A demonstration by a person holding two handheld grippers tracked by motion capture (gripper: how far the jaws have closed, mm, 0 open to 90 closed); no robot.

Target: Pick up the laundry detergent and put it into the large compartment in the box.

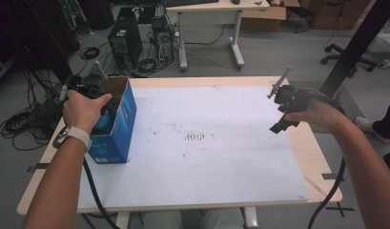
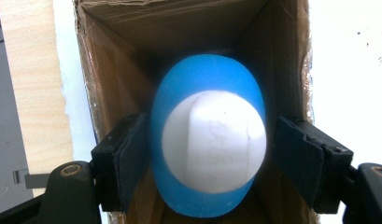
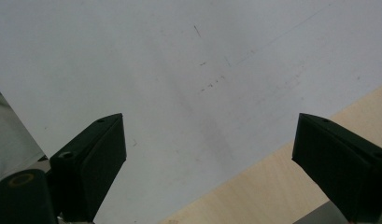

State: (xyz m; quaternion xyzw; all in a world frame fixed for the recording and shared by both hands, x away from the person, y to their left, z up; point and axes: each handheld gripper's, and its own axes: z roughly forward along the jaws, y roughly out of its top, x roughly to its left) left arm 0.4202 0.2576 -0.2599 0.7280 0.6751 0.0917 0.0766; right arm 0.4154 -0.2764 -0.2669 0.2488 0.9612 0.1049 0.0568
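A blue cardboard box (image 1: 117, 129) stands upright with its top open at the table's left edge. My left gripper (image 2: 212, 140) reaches down into it, and the hand covers most of it in the high view. Its jaws sit on either side of a rounded blue object with a white face (image 2: 209, 140), inside the brown box walls (image 2: 114, 70). The left pad touches the object and a thin dark gap shows at the right pad. A bit of blue (image 1: 105, 121) shows under the hand. My right gripper (image 1: 277, 110) hovers open over the table's right edge (image 3: 209, 149), holding nothing.
A white sheet (image 1: 207, 152) covers most of the wooden table (image 1: 321, 162), with faint dark marks at its middle. On the floor behind are computer towers (image 1: 126, 43), tangled cables (image 1: 21, 124), a desk (image 1: 211, 28) and an office chair (image 1: 347, 57). A black post (image 1: 354, 47) rises at the right.
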